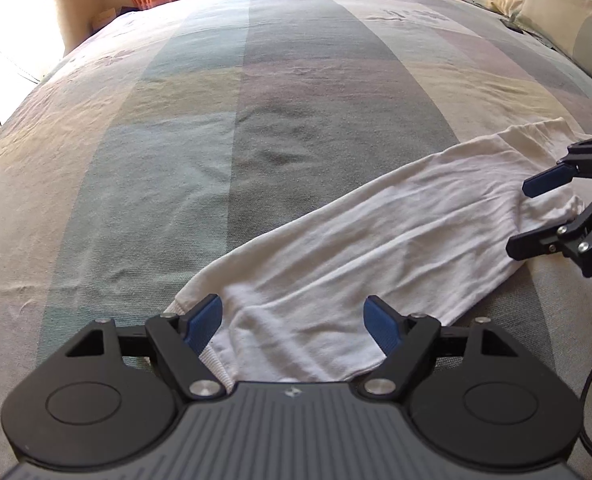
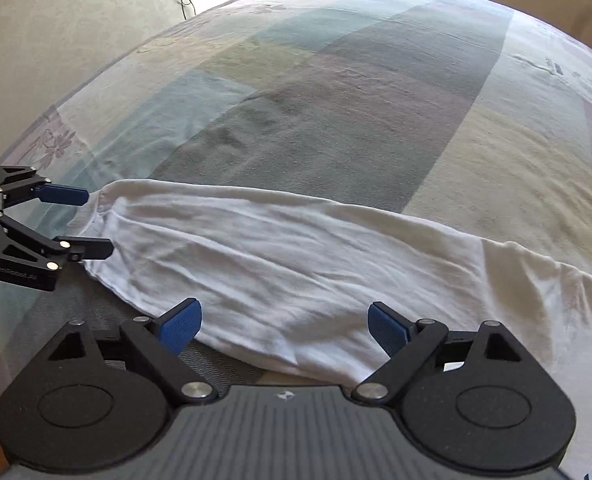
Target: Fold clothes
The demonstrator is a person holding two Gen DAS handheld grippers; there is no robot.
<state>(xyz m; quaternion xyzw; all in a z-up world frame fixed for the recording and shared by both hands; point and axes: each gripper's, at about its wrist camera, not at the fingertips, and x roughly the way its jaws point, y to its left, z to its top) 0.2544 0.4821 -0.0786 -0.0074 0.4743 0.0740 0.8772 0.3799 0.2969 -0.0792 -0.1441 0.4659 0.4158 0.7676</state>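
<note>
White shirt (image 2: pixel 280 256) lying folded into a long strip on the striped bed (image 1: pixel 256 120). Left gripper (image 1: pixel 294 320) and right gripper (image 2: pixel 284 322) both hovering wide open at opposite ends, gripping nothing. Pillows (image 1: pixel 555 4) sitting well apart; nothing blocking the shirt.

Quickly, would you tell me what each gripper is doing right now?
Left gripper: open over the white garment, gripping nothing.
Right gripper: open, gripping nothing.

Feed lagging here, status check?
Left gripper open, right gripper open, nothing gripped. White garment lying long across bedspread. Nothing in the way.
</note>
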